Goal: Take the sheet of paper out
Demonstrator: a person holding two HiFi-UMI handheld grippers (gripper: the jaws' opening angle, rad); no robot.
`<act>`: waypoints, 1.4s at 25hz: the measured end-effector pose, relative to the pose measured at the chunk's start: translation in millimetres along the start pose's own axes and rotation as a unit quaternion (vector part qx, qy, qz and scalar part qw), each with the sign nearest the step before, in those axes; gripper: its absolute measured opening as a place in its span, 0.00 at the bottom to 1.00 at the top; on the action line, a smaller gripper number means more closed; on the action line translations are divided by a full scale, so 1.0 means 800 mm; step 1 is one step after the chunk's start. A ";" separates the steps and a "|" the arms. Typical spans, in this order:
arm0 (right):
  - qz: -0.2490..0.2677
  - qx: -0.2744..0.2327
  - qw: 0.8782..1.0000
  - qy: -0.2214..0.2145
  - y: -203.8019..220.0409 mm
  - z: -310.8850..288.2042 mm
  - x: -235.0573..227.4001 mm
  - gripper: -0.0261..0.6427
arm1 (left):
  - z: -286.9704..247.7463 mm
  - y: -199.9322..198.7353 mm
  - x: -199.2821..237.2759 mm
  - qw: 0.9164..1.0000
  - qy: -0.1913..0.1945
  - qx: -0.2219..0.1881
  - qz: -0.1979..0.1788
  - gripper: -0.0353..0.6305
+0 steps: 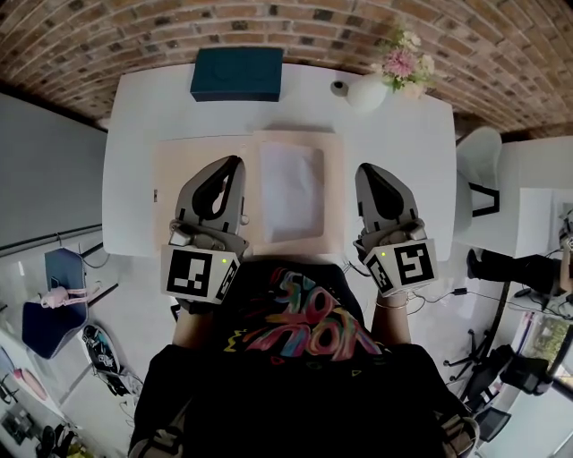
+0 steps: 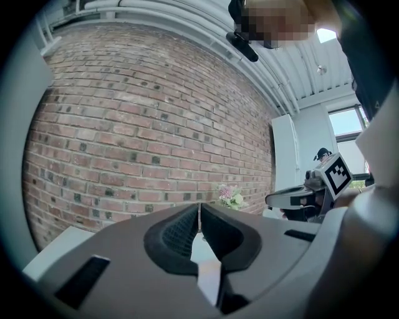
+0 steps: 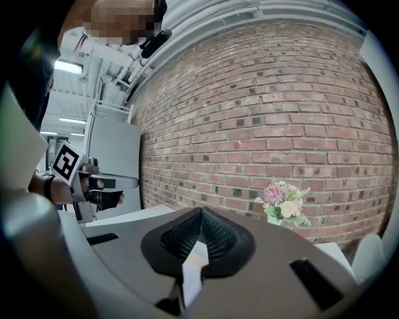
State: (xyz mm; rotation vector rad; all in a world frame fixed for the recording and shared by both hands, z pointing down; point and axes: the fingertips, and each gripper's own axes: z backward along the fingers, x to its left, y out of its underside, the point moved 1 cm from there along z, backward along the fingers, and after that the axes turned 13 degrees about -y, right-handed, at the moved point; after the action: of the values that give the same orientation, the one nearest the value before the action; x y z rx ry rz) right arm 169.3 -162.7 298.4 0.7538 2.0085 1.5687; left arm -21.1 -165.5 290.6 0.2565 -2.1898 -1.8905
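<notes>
**Two closed grippers flank the sheet of paper (image 1: 291, 190)**

Both tools sit low in the head view, one on each side of the task's thing. The sheet of paper is white and lies flat on the right leaf of an open tan folder (image 1: 333, 192) in the middle of the white table (image 1: 403, 143). Nothing touches it.

The left gripper (image 1: 235, 163) is at centre left, over the folder's left leaf and just beside the paper's left edge. Its tip points toward the top of the frame. In the left gripper view its dark ribbed pads (image 2: 181, 232) meet along a thin line with nothing between them.

The right gripper (image 1: 365, 170) is at centre right, over bare table just beyond the folder's right edge and clear of the paper. In the right gripper view its fingers are likewise pressed together and empty. Whether either tool rests on the surface cannot be told.

A dark blue box (image 1: 236, 73) lies at the table's far edge, at upper centre. A white vase (image 1: 367, 92) of pink and cream flowers (image 1: 403, 61) stands at upper right. A red brick wall (image 1: 269, 22) fills the top of the frame, and each gripper view faces it. The person's black printed shirt (image 1: 295, 340) fills the bottom centre.
</notes>
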 end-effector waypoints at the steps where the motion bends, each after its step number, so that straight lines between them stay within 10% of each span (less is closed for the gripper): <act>1: 0.001 0.002 1.000 -0.002 0.001 0.001 0.001 0.07 | 0.001 0.002 -0.001 1.000 0.000 0.002 0.001 0.10; 35: -0.046 0.045 0.998 -0.021 0.087 0.010 0.033 0.07 | 0.000 0.194 -0.042 0.980 0.084 0.178 0.041 0.25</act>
State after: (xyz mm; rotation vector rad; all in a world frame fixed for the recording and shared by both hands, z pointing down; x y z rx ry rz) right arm 164.1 -125.4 363.4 0.7107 2.0649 1.4064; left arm 14.2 -132.8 442.0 0.3675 -2.3667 -1.3724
